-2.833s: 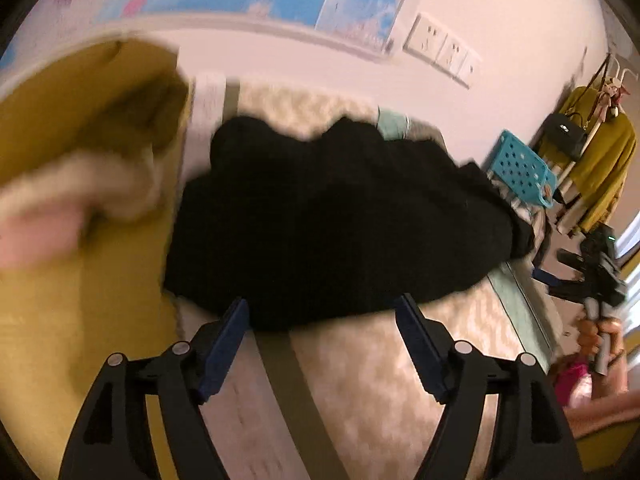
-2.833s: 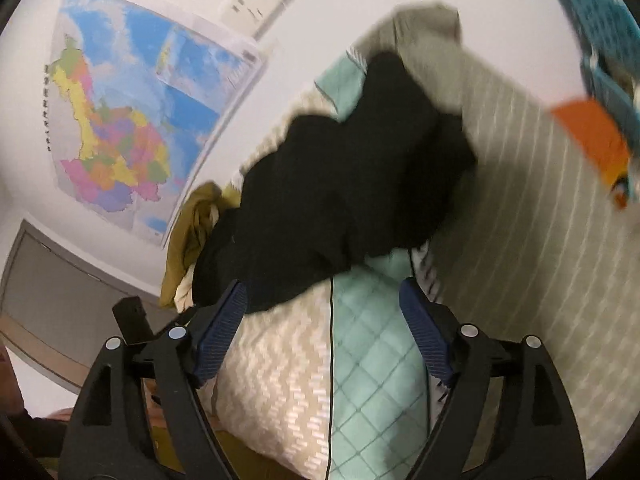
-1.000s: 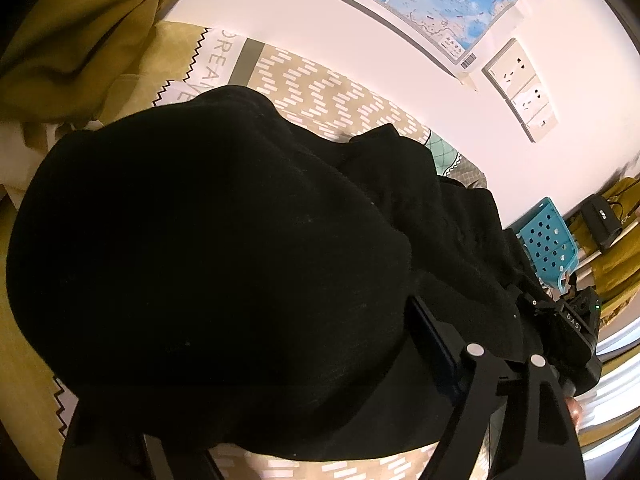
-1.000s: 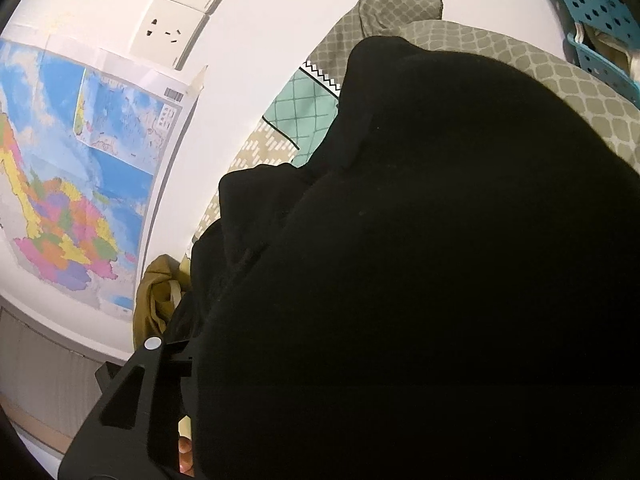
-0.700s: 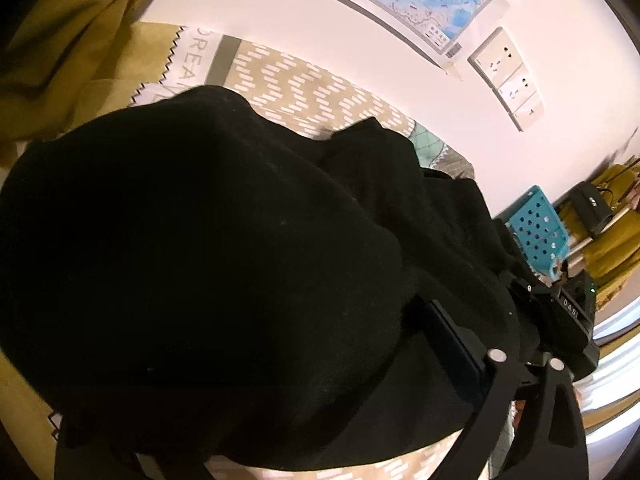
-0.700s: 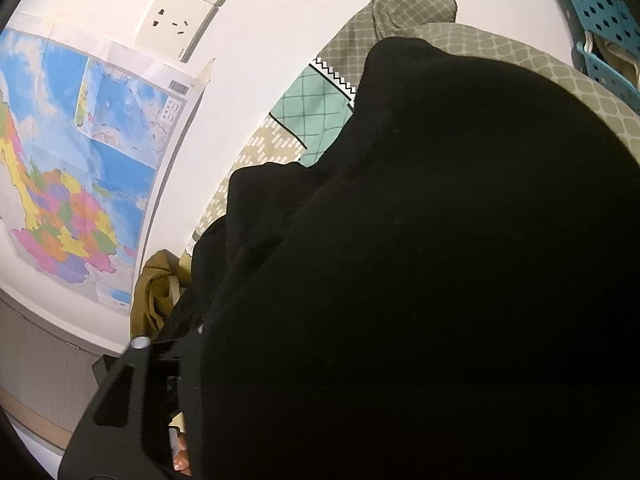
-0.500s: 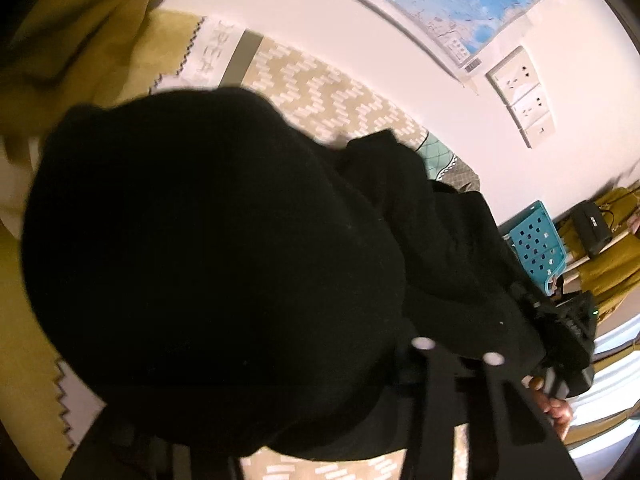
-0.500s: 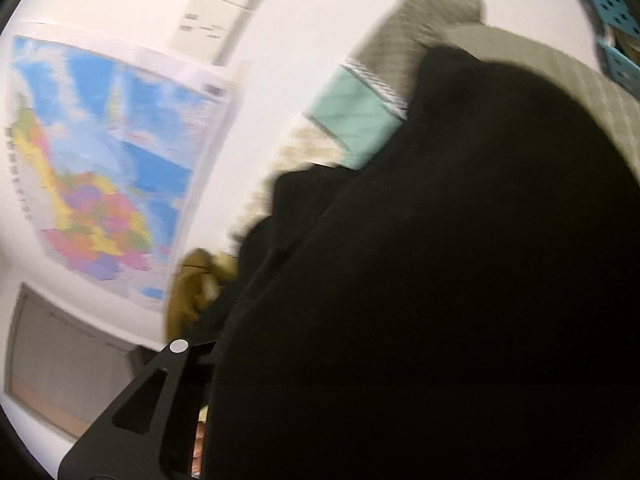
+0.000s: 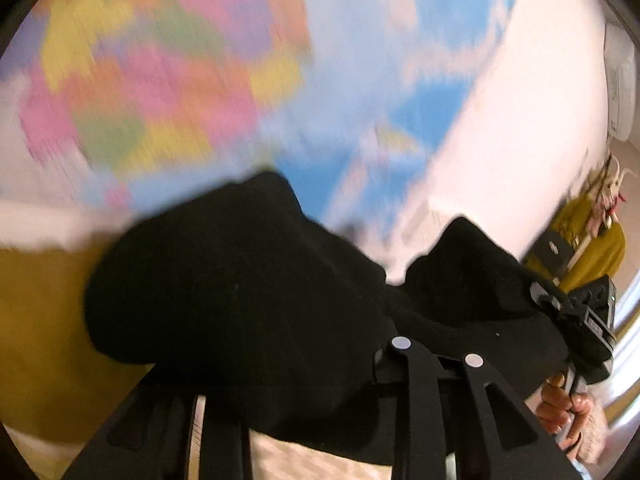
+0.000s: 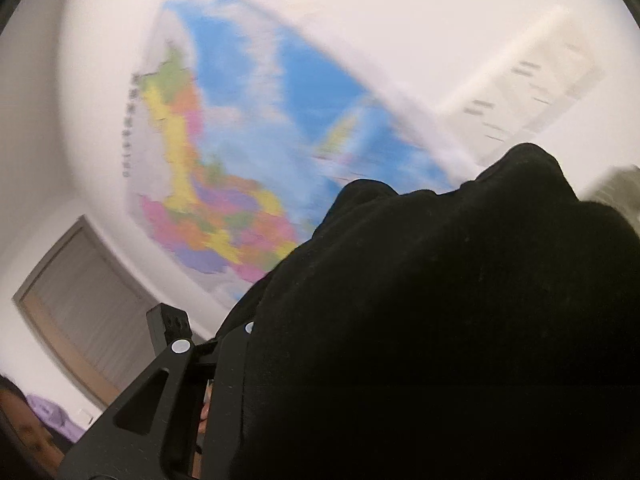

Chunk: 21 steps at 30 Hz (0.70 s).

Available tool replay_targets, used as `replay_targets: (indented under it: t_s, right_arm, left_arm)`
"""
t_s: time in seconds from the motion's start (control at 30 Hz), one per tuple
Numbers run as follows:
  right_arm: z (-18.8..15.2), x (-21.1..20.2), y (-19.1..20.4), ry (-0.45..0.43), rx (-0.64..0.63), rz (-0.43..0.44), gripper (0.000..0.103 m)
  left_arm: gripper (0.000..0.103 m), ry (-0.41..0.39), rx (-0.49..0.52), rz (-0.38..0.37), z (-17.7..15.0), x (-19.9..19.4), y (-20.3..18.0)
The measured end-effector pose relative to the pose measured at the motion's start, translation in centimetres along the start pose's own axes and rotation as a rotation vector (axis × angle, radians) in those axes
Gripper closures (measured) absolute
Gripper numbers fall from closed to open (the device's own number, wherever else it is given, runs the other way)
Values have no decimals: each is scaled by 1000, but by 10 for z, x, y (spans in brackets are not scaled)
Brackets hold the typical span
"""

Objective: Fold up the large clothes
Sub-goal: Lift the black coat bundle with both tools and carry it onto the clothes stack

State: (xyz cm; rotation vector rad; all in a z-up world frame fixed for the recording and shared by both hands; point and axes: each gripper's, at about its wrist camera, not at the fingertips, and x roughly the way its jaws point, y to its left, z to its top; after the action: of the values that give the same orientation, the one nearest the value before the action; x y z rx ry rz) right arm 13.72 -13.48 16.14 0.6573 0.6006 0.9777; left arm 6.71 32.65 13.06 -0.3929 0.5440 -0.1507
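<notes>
Black garment, soft and limp, is gripped by left gripper and right gripper fingers; its edge is judged best held.

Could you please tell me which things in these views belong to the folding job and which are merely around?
Job:
black garment, bunched over both tools
left hand-held gripper, closed on it
right hand-held gripper, fingers hidden by cloth

Merely around:
wall map
wall sockets
mustard clothing hanging

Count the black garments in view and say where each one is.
1. A single black garment hangs bunched over the left gripper and drapes over the right gripper. Its folds could hide more.
</notes>
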Motion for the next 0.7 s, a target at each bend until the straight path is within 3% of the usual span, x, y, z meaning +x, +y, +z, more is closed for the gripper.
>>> replay_targets:
  t_s: [0.1,0.33,0.43,0.5,0.57,0.63,0.7]
  right_arm:
    - [15,51,45,18,-65,90,81]
    - [45,192,131,45,-95,255,81]
    - [37,229,164,25,-170,321,81]
    - [13,254,172,65,-204,360,81]
    - [-28,288,161,170,-192,363,80]
    - [-79,326,136,314,-157,317,80]
    - [-141,367,96,515,-68,253,79]
  left_arm:
    - [76,-63,-17,39,35,-35,34]
    - [76,-193,-43,236,116,-100,127]
    - [76,-268,-97,252,132,-133,174]
    - [75,-322,-85,267,120,-150,198]
    - [72,-338,-105,294,83,-161,240]
    - [72,-275,-172,348,40,-156,294]
    - [74,-153,-302,413,-13,-134,354]
